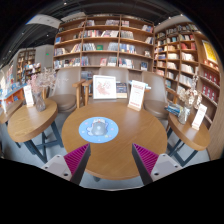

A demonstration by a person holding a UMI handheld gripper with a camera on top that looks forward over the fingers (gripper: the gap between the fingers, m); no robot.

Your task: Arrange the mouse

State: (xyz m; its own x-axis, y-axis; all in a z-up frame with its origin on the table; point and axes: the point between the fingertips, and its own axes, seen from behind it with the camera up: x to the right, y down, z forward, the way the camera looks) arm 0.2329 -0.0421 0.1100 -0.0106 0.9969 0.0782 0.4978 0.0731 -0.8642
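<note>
A round wooden counter stands in the middle of a library or bookshop reading room, seen from a hand-held gripper that hovers at its near edge. The two fingers are spread wide apart and hold nothing; their pink pads face each other across bare wood.

Beyond the fingers, slightly toward the left one, lies a round light-blue mouse mat. A pale mouse sits on it, roughly at the centre, well apart from both fingers. It is too small here to tell which way it points.

At the far side of the counter two upright sign cards stand side by side, one white card and one taller card, probably set back there to keep the working space free.

Smaller round side tables flank the counter on both sides, each with display items. Tall wooden bookshelves filled with books curve around the back of the room.

Judging by the wide fingers and the distance, the mouse has not yet been reached. The next move would likely be forward, bringing the fingers to either side of it.
</note>
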